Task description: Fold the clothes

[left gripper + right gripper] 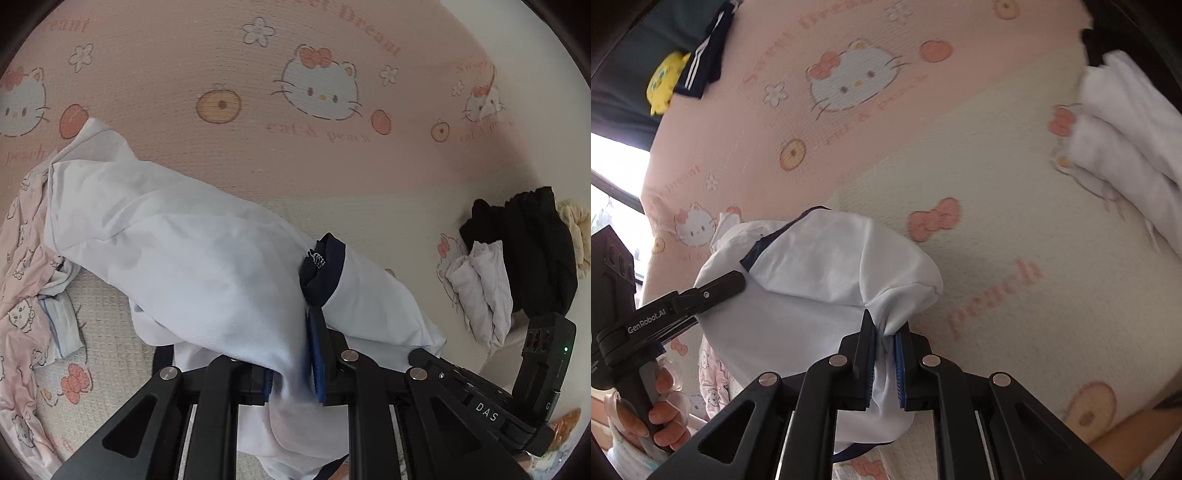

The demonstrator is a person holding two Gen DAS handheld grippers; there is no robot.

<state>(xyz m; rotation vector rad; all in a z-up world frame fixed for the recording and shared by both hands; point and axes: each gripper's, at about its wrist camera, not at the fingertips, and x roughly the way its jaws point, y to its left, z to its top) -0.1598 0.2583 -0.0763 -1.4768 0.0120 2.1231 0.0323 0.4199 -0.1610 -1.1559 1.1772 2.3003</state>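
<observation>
Both grippers clamped on one white garment [177,251] with navy trim, lifted partly clear of the cartoon-cat bed sheet [229,173]. Left gripper [291,354] nearly closed, blue pads pinching a bunched fold of the white cloth, navy cuff [321,273] poking up at twelve o'clock just beyond the fingertips. Right gripper [884,354] likewise all but closed on a gathered white edge, cloth ballooning away toward eleven o'clock in the right wrist view. Best carried out by drawing the two grips apart until the fabric between them hangs taut and flat, then lowering it onto the open cream patch of sheet before any crease is set; probably wise to keep both pinches firm, since each holds a bunch rather than a clean hem and could slip. Both grippers angled steeply downward toward the bed. In the right wrist view, left gripper seen from the side at nine o'clock, fingers [724,282] reaching into the cloth, a hand [661,410] wrapped round its grip at eight o'clock. Pink patterned garment [22,321] at nine o'clock in the left wrist view, black garment [535,251] at three o'clock, both clear of the work.
</observation>
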